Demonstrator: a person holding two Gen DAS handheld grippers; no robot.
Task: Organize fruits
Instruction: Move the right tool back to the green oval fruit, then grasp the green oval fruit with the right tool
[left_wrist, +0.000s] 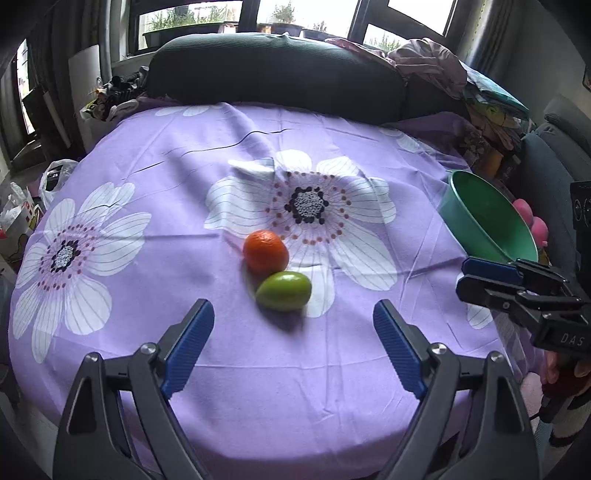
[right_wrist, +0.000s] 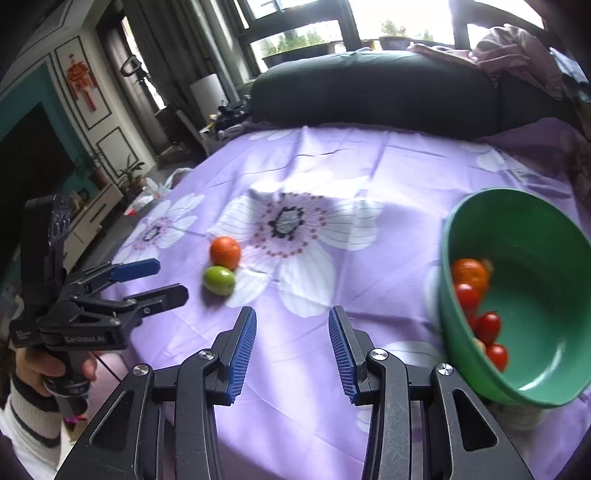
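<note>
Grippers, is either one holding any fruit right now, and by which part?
Neither. The left gripper and right gripper are open and empty; orange and green fruit lie on the cloth.

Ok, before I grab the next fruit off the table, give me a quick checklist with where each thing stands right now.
1. Left gripper jaws spread wide, holding nothing: ok.
2. Right gripper jaws apart and free: ok.
3. Green fruit straight ahead of the left gripper, nothing in the way: ok.
4. Green fruit touches the orange behind it, so the grab may nudge it: not ok.
5. Green bowl has room beside the small tomatoes: ok.
6. Bowl appears tilted; whether it sits steady: cannot tell.
</note>
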